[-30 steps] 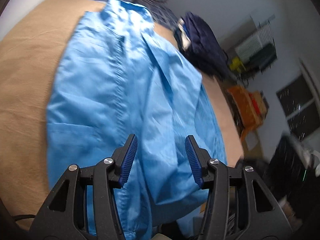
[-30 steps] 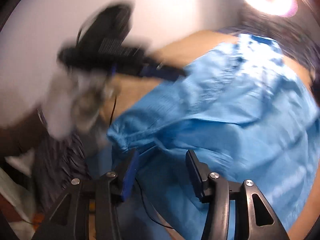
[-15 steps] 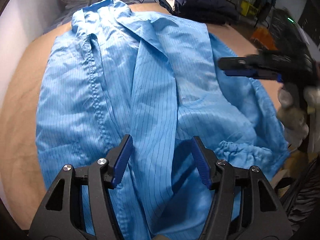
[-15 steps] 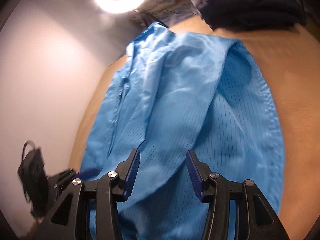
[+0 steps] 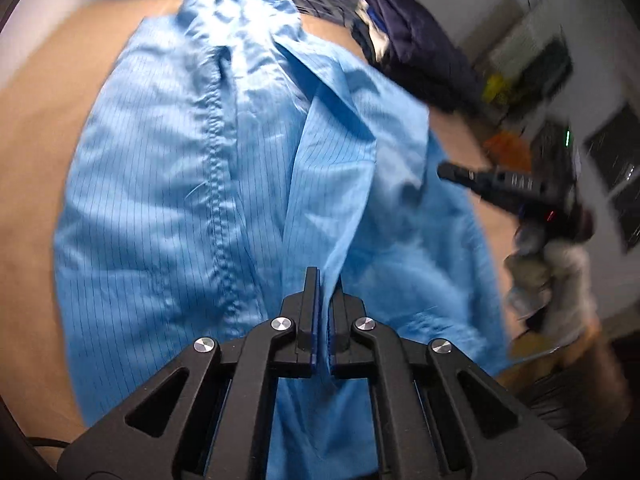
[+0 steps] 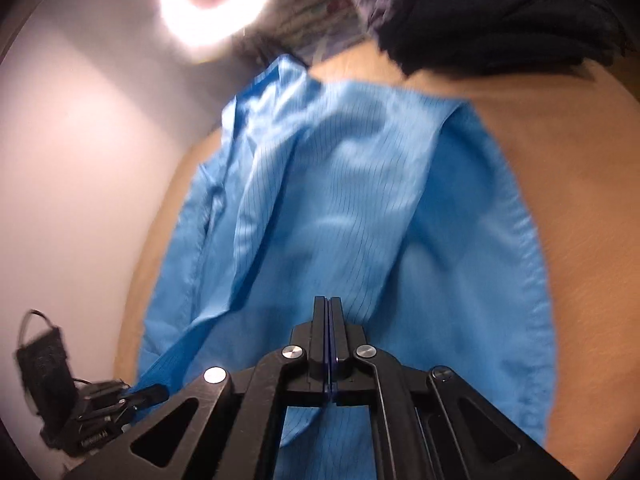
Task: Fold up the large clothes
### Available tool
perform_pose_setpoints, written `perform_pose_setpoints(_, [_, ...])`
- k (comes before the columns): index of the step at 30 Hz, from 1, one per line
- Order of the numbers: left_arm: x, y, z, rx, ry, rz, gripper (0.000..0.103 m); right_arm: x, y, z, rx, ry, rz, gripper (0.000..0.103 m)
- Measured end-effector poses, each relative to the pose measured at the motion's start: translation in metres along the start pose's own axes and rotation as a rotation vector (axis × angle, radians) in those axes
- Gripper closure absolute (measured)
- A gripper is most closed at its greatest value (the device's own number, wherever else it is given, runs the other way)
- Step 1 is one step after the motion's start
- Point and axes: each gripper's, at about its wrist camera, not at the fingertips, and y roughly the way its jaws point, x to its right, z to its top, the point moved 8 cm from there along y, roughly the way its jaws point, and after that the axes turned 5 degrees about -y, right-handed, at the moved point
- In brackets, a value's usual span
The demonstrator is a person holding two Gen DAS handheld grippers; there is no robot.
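Since the earlier frames both sets of tongs have just been closing, and each now has blue cloth between its pads. The left tongs [image 5: 323, 312] pinch a raised fold along the front opening of the blue garment [image 5: 192, 200], at the near end. The right tongs [image 6: 328, 344] are pressed together on a pleat of the same cloth, also near the edge closest to the person.

The garment lies spread across the tan tabletop [image 5: 32, 128], collar toward the far edge, hem hanging over the near one. It looks thin, light and limp, with a slight sheen, so it is likely to slide easily and sag between grips instead of keeping a line. The stitched placket and the hemmed side edges are the firmest parts and seem the better places to grip; a pinch in the open panel would probably just gather a bunch of fabric.

On the left, a white wall borders the tabletop closely. At the far edge a ring light [image 6: 216, 0] glares, with patterned fabric beside it. At the far right corner a pile of dark clothes [image 5: 416, 52] sits just beside the garment's shoulder and could catch a fold swung that way. Right of the tabletop is blurred room clutter.
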Motion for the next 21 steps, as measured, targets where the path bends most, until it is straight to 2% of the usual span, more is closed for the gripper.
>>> perform_pose_setpoints(3, [-0.011, -0.011, -0.002, 0.001, -0.107, -0.077, 0.102, 0.015, -0.019, 0.003, 0.035, 0.015, -0.028, 0.103])
perform_pose_setpoints(5, [-0.023, -0.012, -0.002, -0.006, -0.182, -0.107, 0.102, 0.023, -0.023, 0.000, 0.038, 0.014, -0.028, 0.096])
perform_pose_setpoints(7, [-0.029, -0.013, -0.001, 0.003, -0.192, -0.083, 0.102, 0.029, -0.017, -0.007, 0.001, 0.051, 0.003, 0.063])
perform_pose_setpoints(9, [-0.027, -0.015, 0.002, 0.017, -0.190, -0.087, 0.102, 0.026, -0.010, -0.013, -0.015, 0.062, 0.035, 0.057])
perform_pose_setpoints(11, [-0.017, -0.017, 0.004, 0.029, -0.168, -0.104, 0.101, 0.019, 0.001, -0.015, -0.040, 0.047, 0.043, 0.057])
perform_pose_setpoints(12, [-0.011, -0.016, 0.005, 0.030, -0.141, -0.090, 0.089, 0.017, 0.007, -0.016, -0.052, 0.047, 0.049, 0.057])
perform_pose_setpoints(13, [-0.006, -0.017, 0.005, 0.036, -0.110, -0.069, 0.067, 0.015, 0.015, -0.017, -0.067, 0.051, 0.056, 0.057])
perform_pose_setpoints(15, [0.002, -0.016, 0.005, 0.056, -0.060, -0.047, 0.046, 0.012, 0.029, -0.018, -0.090, 0.060, 0.053, 0.057])
perform_pose_setpoints(18, [0.013, -0.004, 0.004, 0.048, 0.025, 0.018, 0.046, 0.013, 0.038, -0.015, -0.077, 0.075, 0.051, 0.058])
perform_pose_setpoints(20, [0.020, 0.005, 0.001, 0.031, 0.080, 0.045, 0.046, 0.013, 0.041, -0.010, -0.065, 0.097, 0.058, 0.076])
perform_pose_setpoints(21, [0.024, 0.008, -0.002, 0.024, 0.109, 0.058, 0.046, 0.014, 0.043, -0.008, -0.065, 0.106, 0.055, 0.093])
